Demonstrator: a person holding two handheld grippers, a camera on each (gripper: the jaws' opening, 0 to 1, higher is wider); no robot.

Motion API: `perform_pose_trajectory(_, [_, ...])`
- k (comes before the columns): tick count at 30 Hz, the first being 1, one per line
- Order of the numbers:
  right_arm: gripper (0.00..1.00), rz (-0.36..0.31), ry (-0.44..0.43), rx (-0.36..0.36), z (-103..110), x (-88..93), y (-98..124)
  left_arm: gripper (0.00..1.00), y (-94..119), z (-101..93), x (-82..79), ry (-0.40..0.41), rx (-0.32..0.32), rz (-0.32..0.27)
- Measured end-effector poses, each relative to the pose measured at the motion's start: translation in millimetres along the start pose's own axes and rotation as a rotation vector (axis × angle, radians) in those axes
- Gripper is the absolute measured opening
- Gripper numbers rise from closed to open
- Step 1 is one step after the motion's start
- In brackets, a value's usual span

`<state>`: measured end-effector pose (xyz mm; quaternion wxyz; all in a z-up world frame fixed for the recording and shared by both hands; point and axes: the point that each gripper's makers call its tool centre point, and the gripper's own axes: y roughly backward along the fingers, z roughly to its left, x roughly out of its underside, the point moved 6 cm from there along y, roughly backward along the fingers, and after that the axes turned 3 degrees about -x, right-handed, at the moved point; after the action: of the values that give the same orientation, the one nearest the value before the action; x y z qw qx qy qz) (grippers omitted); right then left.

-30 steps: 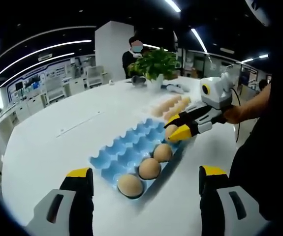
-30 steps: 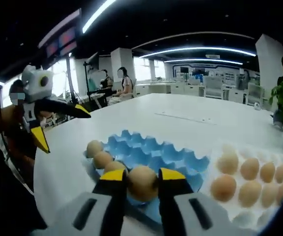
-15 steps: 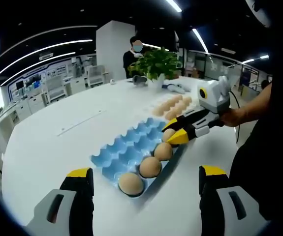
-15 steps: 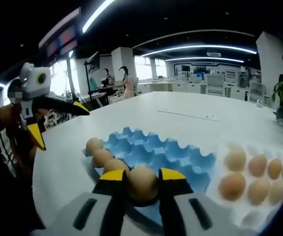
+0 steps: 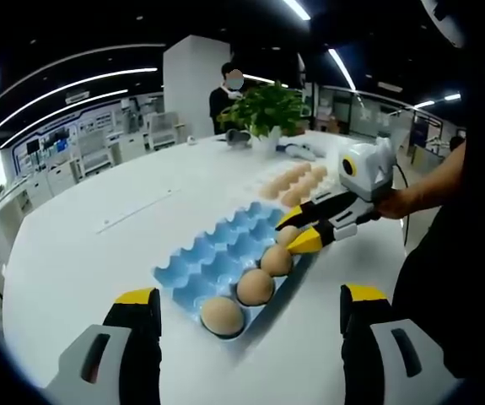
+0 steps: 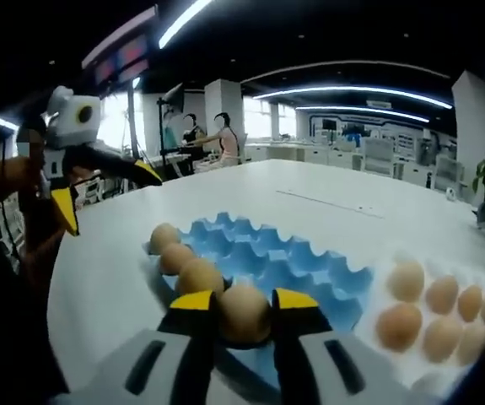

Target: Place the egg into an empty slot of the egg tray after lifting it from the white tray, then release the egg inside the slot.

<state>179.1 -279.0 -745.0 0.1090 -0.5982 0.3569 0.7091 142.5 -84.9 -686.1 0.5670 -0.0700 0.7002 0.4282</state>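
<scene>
the right gripper (image 6: 244, 305) clamped the egg (image 6: 244, 314) over the blue egg tray's (image 6: 309, 263) near row, beside three seated eggs; its long axis seemed upright, though the jaws hid much. the left gripper (image 5: 244, 305) hung wide apart near the tray.

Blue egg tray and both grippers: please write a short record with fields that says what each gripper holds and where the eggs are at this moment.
right gripper: shut on an egg, low over the blue egg tray
left gripper: open, holds nothing, above the table
eggs in blue egg tray: three in a row along one edge, next to the held egg
held egg: in line with that row, whether it is seated cannot be told
white tray: several eggs, beside the blue egg tray
</scene>
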Motion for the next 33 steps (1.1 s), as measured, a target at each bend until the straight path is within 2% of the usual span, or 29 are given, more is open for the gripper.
perform_pose_trajectory(17, [0.25,0.009,-0.004,-0.006,2,4.0,8,0.89,2,-0.2,-0.9,-0.005,-0.005,-0.002])
perform_pose_trajectory(22, [0.25,0.008,-0.054,0.024,-5,7.0,24,0.89,2,0.4,-1.1,-0.006,-0.007,-0.002])
perform_pose_trajectory(26, [0.24,-0.048,-0.117,0.119,-21,4.2,47,0.89,1,0.9,-1.7,-0.004,-0.005,-0.003])
perform_pose_trajectory(31, [0.24,-0.058,-0.207,0.303,-59,15.7,82,0.89,-1,1.8,-5.2,-0.003,-0.007,-0.014])
perform_pose_trajectory(33, [0.24,-0.05,-0.207,0.379,-73,20.6,96,0.89,-1,1.6,-5.6,-0.007,-0.004,-0.012])
